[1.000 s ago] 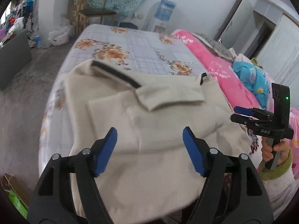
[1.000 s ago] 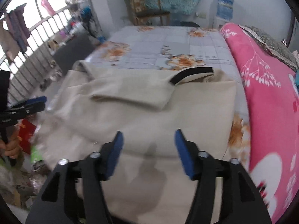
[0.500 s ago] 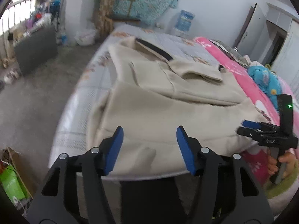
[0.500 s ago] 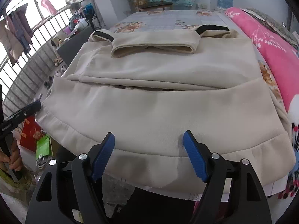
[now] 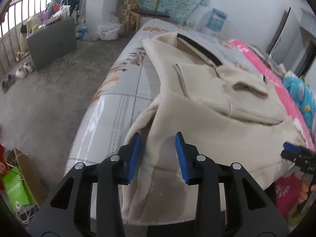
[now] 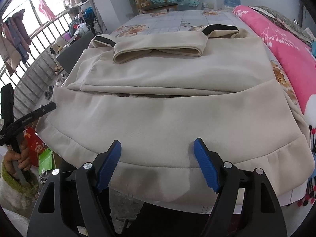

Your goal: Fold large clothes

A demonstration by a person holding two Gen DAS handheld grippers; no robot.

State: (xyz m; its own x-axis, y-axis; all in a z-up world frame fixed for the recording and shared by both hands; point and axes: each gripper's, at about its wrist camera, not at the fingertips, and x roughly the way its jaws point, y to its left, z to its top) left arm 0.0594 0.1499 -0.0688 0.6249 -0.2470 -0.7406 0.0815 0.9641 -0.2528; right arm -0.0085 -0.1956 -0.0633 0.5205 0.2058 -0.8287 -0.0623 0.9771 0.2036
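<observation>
A large beige garment point(image 6: 173, 118) with black cuffs lies on the bed, sleeves folded across its upper part, hem hanging over the near edge. It also shows in the left wrist view point(image 5: 213, 118). My left gripper point(image 5: 158, 152) is open, its blue pads straddling the garment's lower left corner. It shows from the side in the right wrist view point(image 6: 39, 112). My right gripper point(image 6: 157, 162) is open, just above the hem near its middle. It shows at the right edge of the left wrist view point(image 5: 292, 152).
The bed point(image 5: 122, 106) has a grey floral sheet. A pink blanket point(image 6: 286, 43) lies along its right side. A wooden chair point(image 6: 156, 2) stands beyond the bed. A dark panel point(image 5: 51, 41), shoes and bags sit on the concrete floor at left.
My left gripper has moved in toward the garment's lower left corner and its jaws have narrowed. My right gripper has stayed over the hem, moving slightly closer.
</observation>
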